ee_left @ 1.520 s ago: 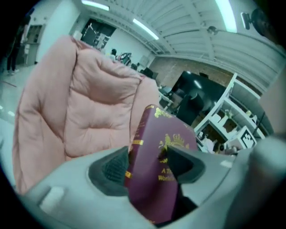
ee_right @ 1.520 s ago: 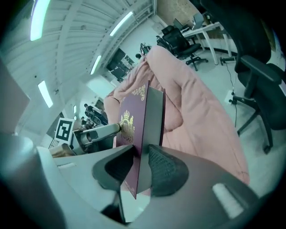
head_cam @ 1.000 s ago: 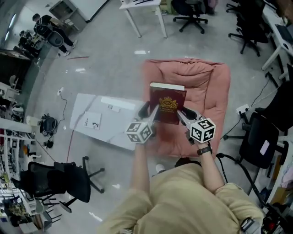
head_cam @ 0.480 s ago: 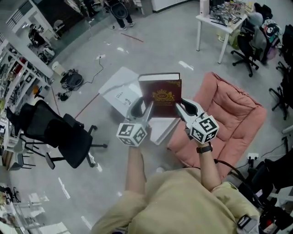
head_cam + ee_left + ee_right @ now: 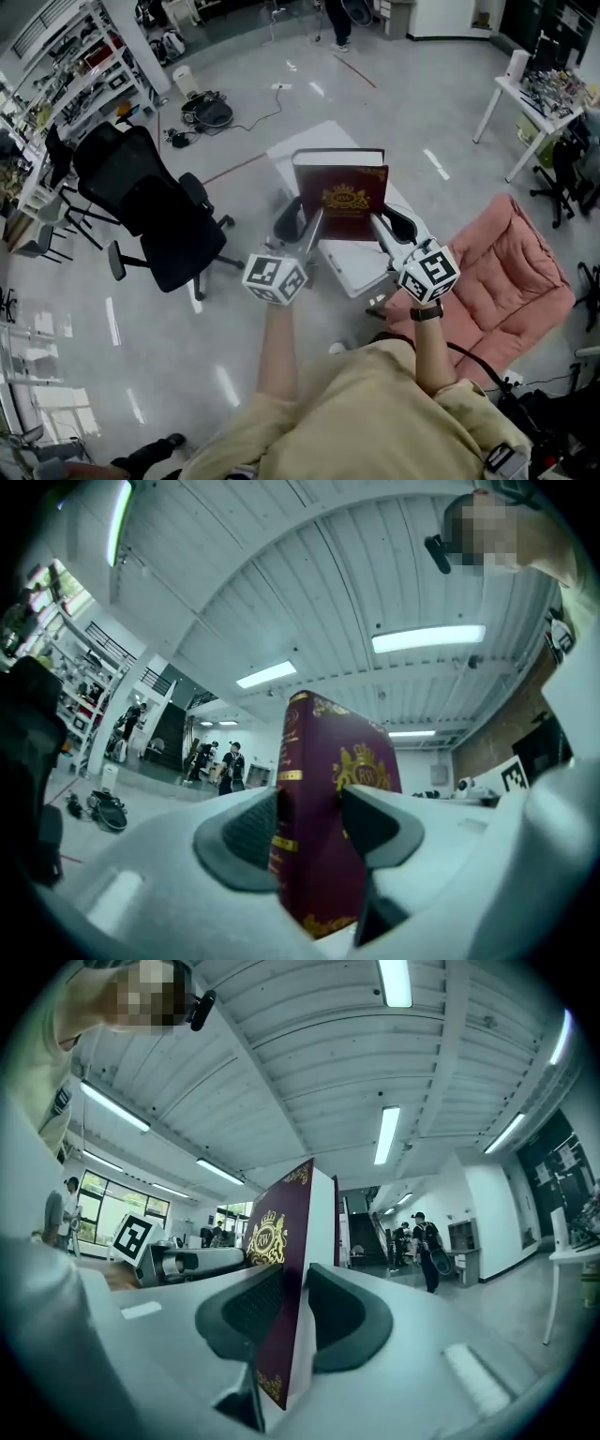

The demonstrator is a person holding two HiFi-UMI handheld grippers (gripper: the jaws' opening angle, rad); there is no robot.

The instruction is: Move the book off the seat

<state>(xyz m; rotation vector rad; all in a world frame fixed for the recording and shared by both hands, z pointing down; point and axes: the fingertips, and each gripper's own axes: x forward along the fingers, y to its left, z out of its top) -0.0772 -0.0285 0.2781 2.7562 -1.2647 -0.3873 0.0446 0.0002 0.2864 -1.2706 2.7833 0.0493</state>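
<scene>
A maroon book [image 5: 340,197] with a gold crest is held upright in the air, cover towards me. My left gripper [image 5: 298,225] is shut on its lower left edge and my right gripper [image 5: 394,225] on its lower right edge. In the left gripper view the book [image 5: 323,761] stands squeezed between the two dark pads [image 5: 248,832]. The right gripper view shows the book [image 5: 286,1241] pinched the same way, its white page edge facing right. The pink cushioned seat [image 5: 506,272] lies to the right, with nothing on it. The book hangs over a low white table [image 5: 305,155].
A black office chair [image 5: 150,211] stands on the floor to the left of the table. Cables and a round device [image 5: 211,112] lie further back. Shelving [image 5: 56,84] fills the far left, and a white desk [image 5: 539,98] stands at the upper right.
The book has travelled left with both grippers, from above the pink seat to above the white table. The seat has slid to the right of the view. Both grips hold.
</scene>
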